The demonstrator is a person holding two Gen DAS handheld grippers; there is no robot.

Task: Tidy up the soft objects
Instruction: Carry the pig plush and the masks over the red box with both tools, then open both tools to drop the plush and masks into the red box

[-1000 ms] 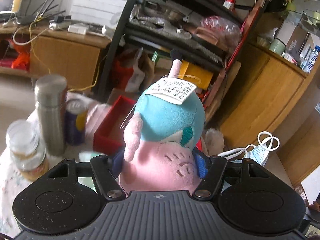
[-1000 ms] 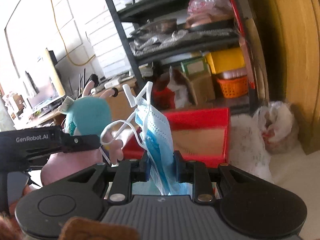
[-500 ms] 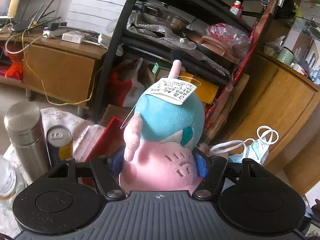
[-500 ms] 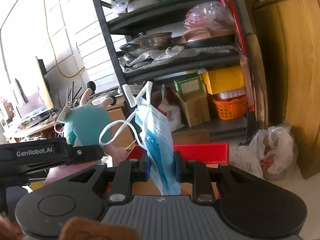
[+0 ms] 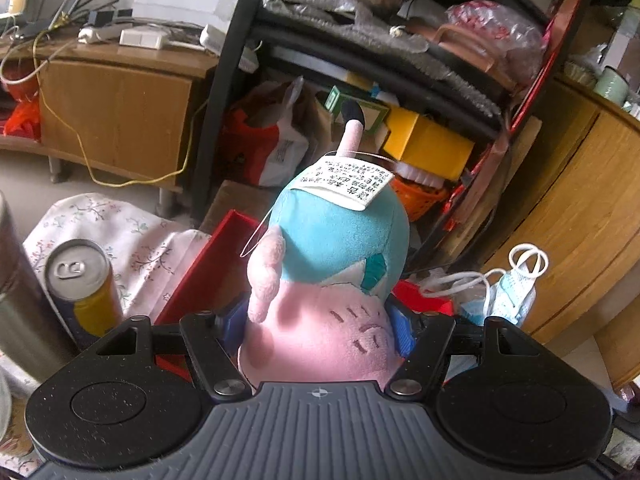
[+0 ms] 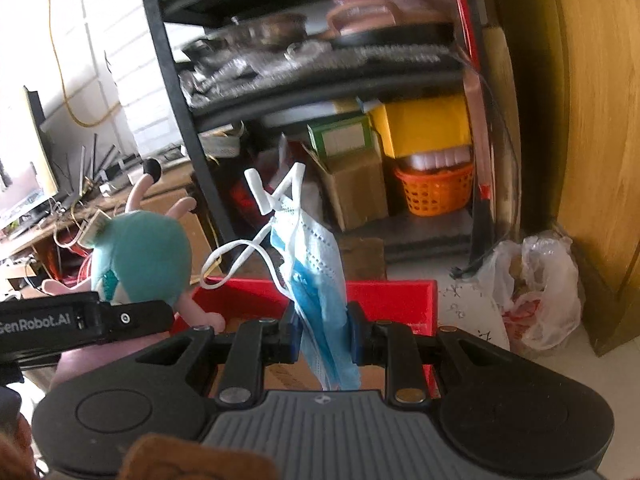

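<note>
Carrying two soft items at once toward the open red cardboard box (image 6: 400,300), which now lies closer beneath both tools than a second ago, so that release into it appears to be the next step. The left gripper (image 5: 320,330), jaws held wide, is clamped on the pink lower body of the teal-and-pink plush toy (image 5: 332,272); the toy stands upright, long axis running away from the camera, its black-tipped antenna and white paper tag (image 5: 344,186) uppermost. The right gripper (image 6: 322,338), jaws fully closed, pinches a folded pale-blue pleated face mask (image 6: 316,276), which hangs edge-on with its long axis near vertical, white ear loops trailing up and to the left. In the left wrist view, a yellow-and-blue drinks can (image 5: 82,284) stands left of the box on a floral cloth (image 5: 132,240)
</note>
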